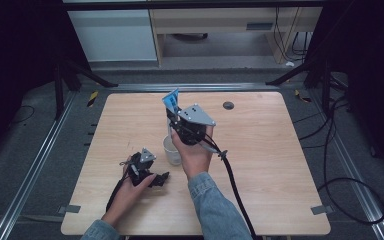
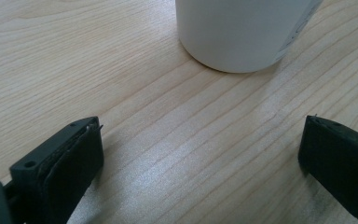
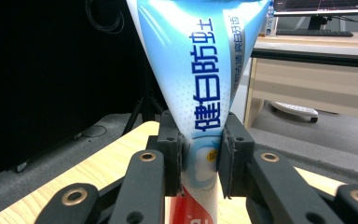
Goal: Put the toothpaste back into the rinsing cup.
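Right gripper view: right hand-held gripper pinches toothpaste tube, top cropped; left hand-held gripper spread.

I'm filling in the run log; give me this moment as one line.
right gripper: shut on toothpaste tube, held above white cup | left gripper: open, low over table, near cup

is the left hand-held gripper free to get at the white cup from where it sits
Probably yes: the left hand-held gripper is open and empty, with only bare table between it and the white cup.
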Tool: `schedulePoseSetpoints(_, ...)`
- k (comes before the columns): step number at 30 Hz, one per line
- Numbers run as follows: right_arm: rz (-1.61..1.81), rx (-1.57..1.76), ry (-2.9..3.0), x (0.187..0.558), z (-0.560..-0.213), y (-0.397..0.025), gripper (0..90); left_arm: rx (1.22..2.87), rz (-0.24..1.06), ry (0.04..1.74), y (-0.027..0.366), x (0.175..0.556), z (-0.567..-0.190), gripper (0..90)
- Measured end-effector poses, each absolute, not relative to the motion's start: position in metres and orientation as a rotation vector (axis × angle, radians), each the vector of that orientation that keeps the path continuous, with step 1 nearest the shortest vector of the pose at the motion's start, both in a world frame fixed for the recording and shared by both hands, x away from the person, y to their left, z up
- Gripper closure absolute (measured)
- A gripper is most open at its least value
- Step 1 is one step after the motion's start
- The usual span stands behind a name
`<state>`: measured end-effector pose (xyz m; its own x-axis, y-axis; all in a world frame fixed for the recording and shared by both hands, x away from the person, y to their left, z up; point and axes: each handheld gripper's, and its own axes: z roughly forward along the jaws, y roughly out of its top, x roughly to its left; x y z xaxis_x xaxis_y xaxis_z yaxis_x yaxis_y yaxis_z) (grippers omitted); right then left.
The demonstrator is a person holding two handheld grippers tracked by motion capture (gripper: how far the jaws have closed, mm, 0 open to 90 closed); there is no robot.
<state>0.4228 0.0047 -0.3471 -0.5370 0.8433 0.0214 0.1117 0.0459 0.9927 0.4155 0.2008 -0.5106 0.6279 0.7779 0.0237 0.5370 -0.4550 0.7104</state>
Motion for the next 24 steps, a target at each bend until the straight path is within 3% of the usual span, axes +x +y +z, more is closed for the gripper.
schedulePoseSetpoints(24,1.525,0.979,1.755,0.423,-0.372,0.009,73.3,2.166,0.457,1.026,0.201,0.415,-0.511,0.0)
